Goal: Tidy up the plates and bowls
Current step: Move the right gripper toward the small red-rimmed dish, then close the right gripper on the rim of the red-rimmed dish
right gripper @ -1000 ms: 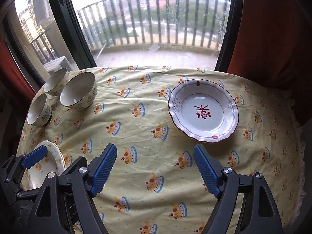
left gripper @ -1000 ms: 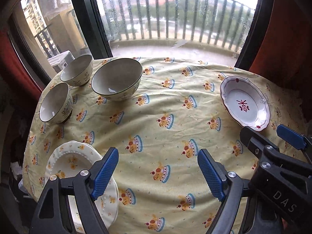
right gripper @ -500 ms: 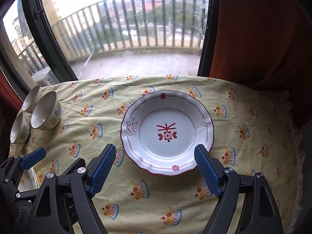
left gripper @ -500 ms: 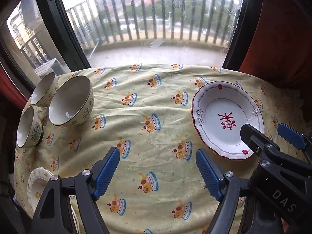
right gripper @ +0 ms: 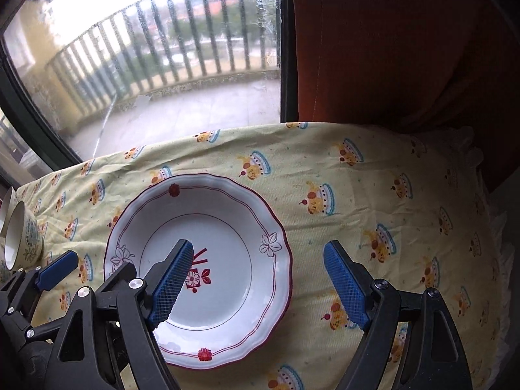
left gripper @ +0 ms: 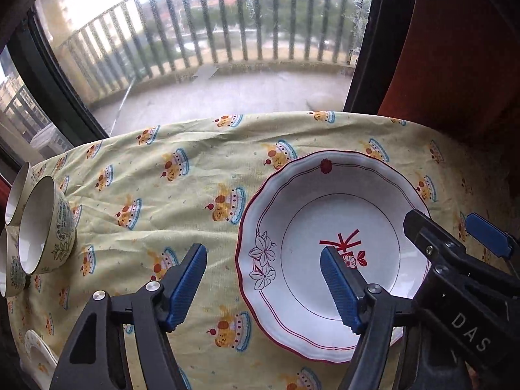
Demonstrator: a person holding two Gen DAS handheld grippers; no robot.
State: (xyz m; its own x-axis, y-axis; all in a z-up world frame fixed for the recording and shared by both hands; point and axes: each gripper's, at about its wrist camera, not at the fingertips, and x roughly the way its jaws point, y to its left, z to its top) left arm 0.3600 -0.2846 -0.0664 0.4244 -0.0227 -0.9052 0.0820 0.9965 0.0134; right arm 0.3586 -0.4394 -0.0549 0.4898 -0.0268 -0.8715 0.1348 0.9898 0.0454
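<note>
At the far left edge of the table, a cluster of bowls stands tipped in the fisheye view, touching one another, right at the cloth's drop-off. Below them, at the near left corner, a sliver of a pale plate pokes in. Between the bowls and the middle lies a broad stretch of bare yellow tablecloth — wrinkled, but with nothing on it.

The left gripper hangs over the left rim of the red-rimmed plate: its left pad is above cloth, its right pad above the plate's well. Its jaws have just been closing, yet they stand well apart and press on nothing; only the plate's scalloped rim lies below the gap.

The plate sits right of centre, flat on the cloth. The right gripper straddles its right rim the same way — left pad over the well, right pad over cloth — jaws wide, gripping nothing.

Right of the plate, open cloth runs to the frilled table edge, with an orange curtain behind.
</note>
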